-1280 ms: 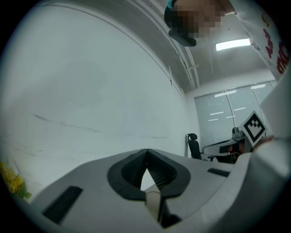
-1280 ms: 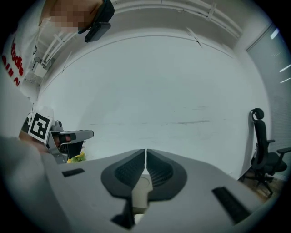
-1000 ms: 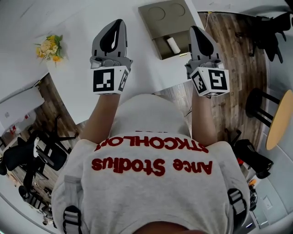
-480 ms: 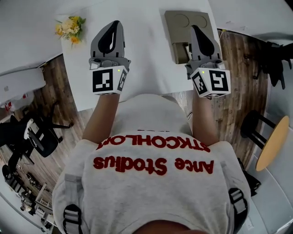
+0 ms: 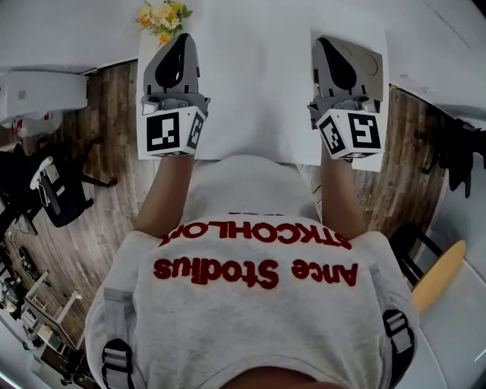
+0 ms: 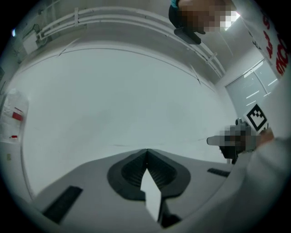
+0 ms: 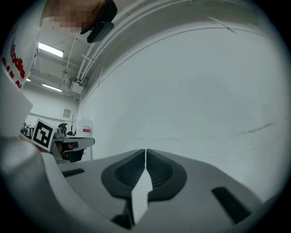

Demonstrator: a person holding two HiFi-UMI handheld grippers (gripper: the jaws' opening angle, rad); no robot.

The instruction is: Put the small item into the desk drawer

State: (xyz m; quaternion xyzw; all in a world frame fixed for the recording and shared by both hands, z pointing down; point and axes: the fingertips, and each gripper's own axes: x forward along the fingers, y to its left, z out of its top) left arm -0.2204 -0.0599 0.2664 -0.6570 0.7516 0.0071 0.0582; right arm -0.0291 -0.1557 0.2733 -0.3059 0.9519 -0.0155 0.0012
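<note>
While I hold both grippers out over the white desk [image 5: 250,83], my left gripper [image 5: 183,42] has its two jaws shut tight together. Nothing is between them, and they touch nothing. My right gripper [image 5: 324,44] is the same: its jaws are pressed together and hold nothing. Each gripper's own view shows only the closed tips in front of a plain white wall.

The tan drawer box [image 5: 369,59] sits on the desk at the far right. My right gripper is above it and hides most of it, so only its top with a round dip shows. I cannot see the small item in any view, and I cannot tell if it is in the box. Yellow flowers [image 5: 162,14] lie just past my left gripper.
</note>
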